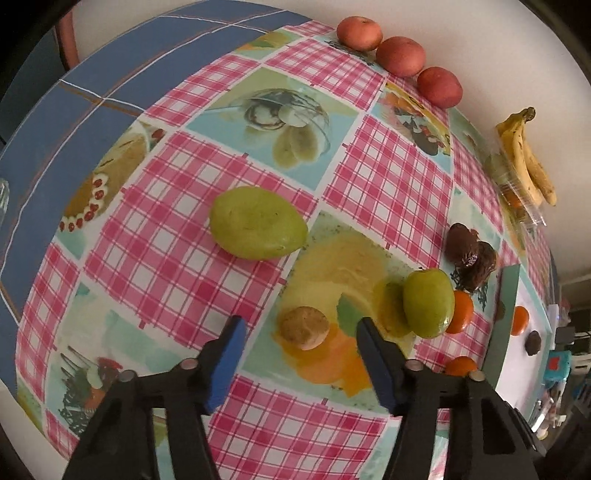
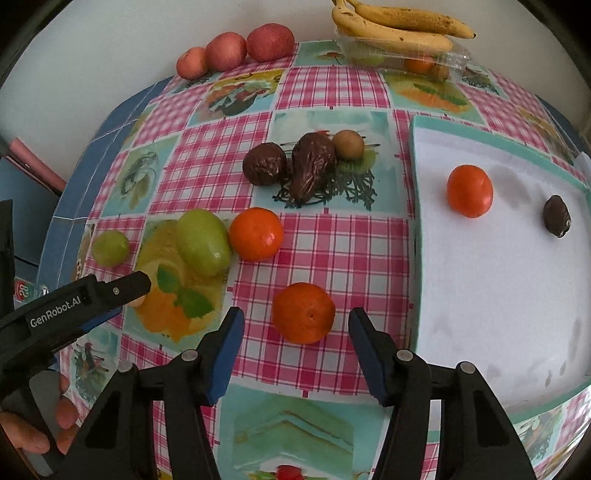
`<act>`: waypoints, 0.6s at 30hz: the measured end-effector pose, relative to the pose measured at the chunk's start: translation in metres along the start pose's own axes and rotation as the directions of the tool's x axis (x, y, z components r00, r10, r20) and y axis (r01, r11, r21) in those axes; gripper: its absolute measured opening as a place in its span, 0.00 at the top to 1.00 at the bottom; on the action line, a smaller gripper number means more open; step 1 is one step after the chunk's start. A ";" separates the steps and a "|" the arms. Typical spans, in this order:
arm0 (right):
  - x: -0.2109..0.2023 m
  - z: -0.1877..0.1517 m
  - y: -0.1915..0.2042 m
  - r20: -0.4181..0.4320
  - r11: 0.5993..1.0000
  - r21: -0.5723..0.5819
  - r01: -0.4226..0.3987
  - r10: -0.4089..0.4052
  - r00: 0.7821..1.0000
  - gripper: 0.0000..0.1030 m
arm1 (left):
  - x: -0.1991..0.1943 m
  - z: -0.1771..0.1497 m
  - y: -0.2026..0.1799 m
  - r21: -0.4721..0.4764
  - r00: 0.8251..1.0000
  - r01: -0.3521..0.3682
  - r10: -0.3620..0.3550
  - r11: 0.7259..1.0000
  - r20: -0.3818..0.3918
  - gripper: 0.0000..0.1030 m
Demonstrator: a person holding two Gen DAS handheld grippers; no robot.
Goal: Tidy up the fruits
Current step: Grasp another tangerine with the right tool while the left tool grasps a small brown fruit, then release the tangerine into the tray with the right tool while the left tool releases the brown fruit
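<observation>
Checked pink-and-teal tablecloth [image 2: 332, 251] over a table, pale wall behind. Nearest tangerine [image 2: 303, 313] on the cloth just left of the white tray [image 2: 480, 314], lying straight ahead of the right gripper [image 2: 295, 339] and between its two blue pads, round, so no long axis to line up with; pads apart on either side, gaps visible, not pressing. Left of that tangerine, small tan round fruit [image 1: 304, 327] on the printed orange patch, between the fingers of the left gripper [image 1: 299, 345], nearer the right-hand pad; fingers apart, no contact seen. Each fruit nearest to its own gripper. Second tangerine [image 2: 256, 234] beyond the first, touching or just beside a green oval fruit [image 2: 203, 242]; smaller green fruit [image 2: 110, 247] further left. Two dark wrinkled fruits [image 2: 291, 166] and a tan ball [image 2: 349, 144] behind the second tangerine. On the tray, a tangerine [image 2: 470, 190] and a dark fruit [image 2: 556, 215], well apart. Three red fruits [image 2: 236, 50] and bananas [image 2: 399, 26] on a clear box [image 2: 447, 61] by the wall. Tan fruit in the right wrist view almost wholly covered by the left gripper's black arm; undersides of both target fruits and pad contact faces not visible; box contents blurred; hand [image 2: 40, 424] cut off at the frame's lower left.
</observation>
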State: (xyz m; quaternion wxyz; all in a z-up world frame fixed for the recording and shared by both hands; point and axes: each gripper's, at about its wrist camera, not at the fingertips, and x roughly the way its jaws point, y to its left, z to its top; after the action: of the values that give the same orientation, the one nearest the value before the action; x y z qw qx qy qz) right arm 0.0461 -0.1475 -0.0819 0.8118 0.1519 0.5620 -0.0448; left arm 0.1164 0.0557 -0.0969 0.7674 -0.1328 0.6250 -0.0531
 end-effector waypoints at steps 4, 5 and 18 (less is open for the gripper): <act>0.000 0.001 0.000 -0.002 1.000 0.003 -0.003 0.003 1.000 0.49 | -0.001 -0.001 0.002 -0.006 1.000 0.004 -0.004 1.000 -0.002 0.62; 0.000 0.001 0.000 -0.002 1.000 0.004 -0.004 0.004 1.000 0.49 | -0.002 -0.001 0.003 -0.009 1.000 0.010 -0.010 1.000 -0.004 0.64; 0.000 0.001 0.002 0.008 1.000 -0.016 0.000 0.000 1.000 0.67 | -0.007 -0.004 0.008 -0.050 0.999 0.032 -0.031 0.998 0.006 0.72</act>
State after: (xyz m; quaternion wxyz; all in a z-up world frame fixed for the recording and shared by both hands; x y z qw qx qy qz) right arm 0.0475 -0.1454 -0.0811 0.8153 0.1454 0.5590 -0.0409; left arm 0.1099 0.0643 -0.0934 0.7644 -0.1619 0.6222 -0.0494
